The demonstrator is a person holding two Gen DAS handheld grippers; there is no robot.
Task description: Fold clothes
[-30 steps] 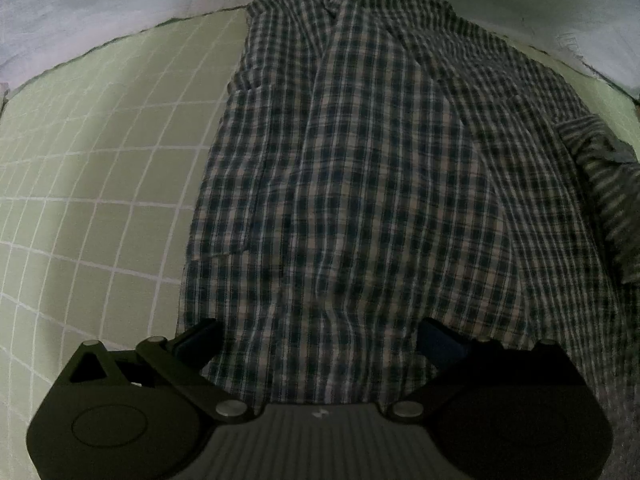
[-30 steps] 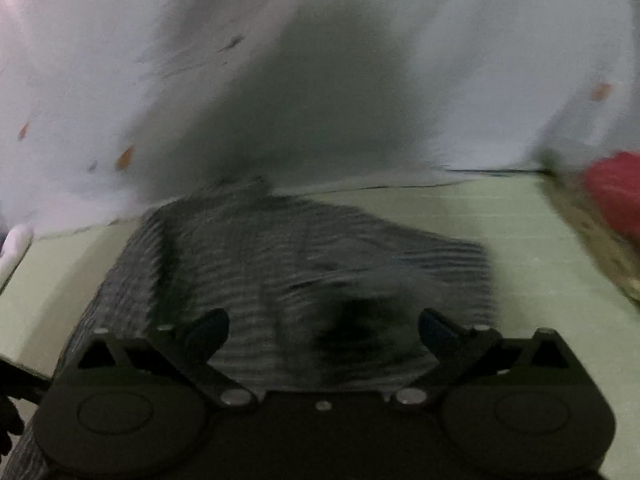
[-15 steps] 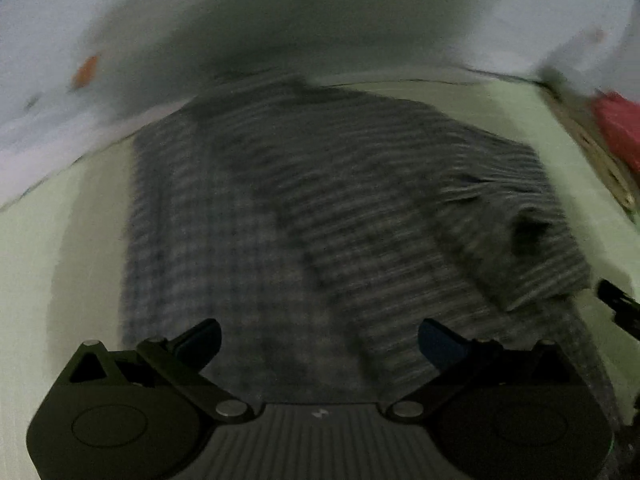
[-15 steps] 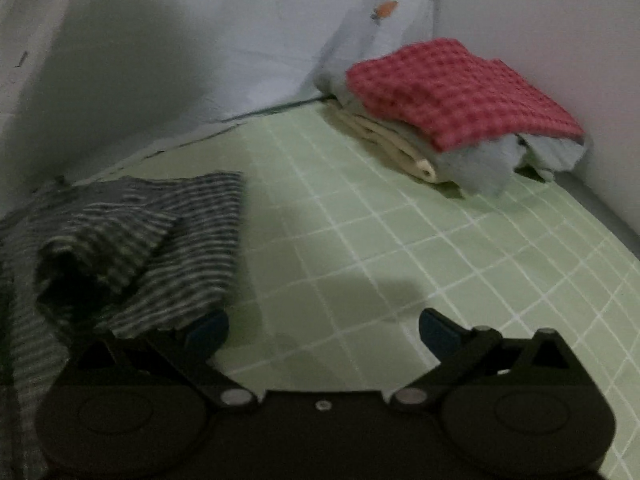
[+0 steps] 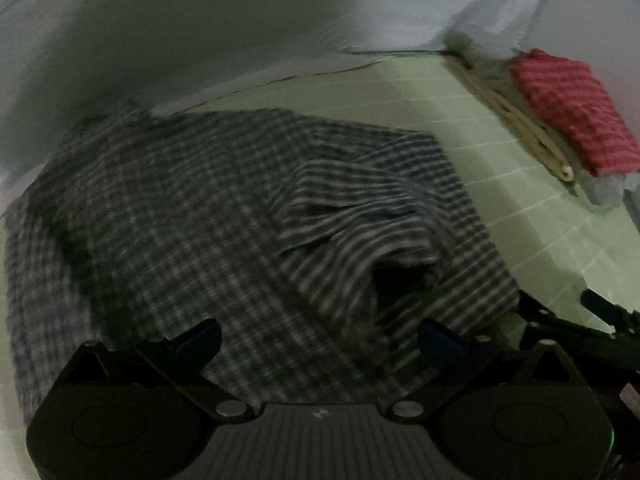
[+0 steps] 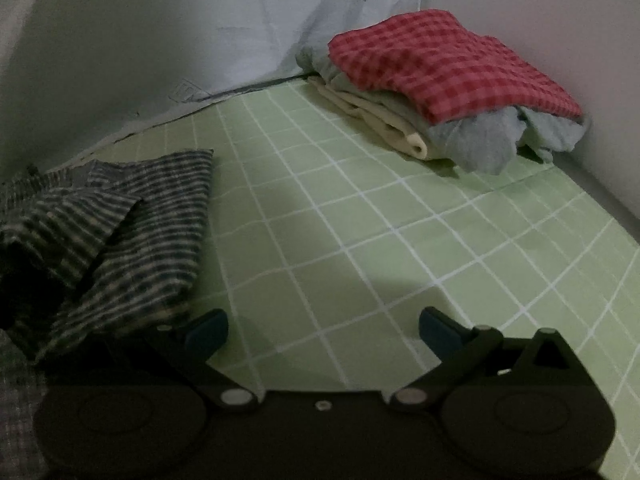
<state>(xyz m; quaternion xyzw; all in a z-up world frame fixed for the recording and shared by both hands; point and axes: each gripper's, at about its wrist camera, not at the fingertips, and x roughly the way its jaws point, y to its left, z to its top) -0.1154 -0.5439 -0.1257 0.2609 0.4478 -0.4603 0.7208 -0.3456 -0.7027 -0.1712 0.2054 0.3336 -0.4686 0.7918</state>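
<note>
Plaid shirt [image 5: 192,216] lies spread on the green checked sheet [image 6: 360,240], one sleeve [image 5: 360,216] folded over its body. Left tool [image 5: 316,338] hovers above its hem, spread wide, empty. Right tool [image 6: 322,326], equally wide and empty, hangs just beside the sleeve [image 6: 132,236]. Folded clothes [image 6: 448,84] sit stacked far right.

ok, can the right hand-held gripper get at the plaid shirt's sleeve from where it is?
Probably yes. The right hand-held gripper is open over bare green sheet, and the plaid shirt's sleeve lies just beside its left finger with nothing between; the folded pile sits well away.
</note>
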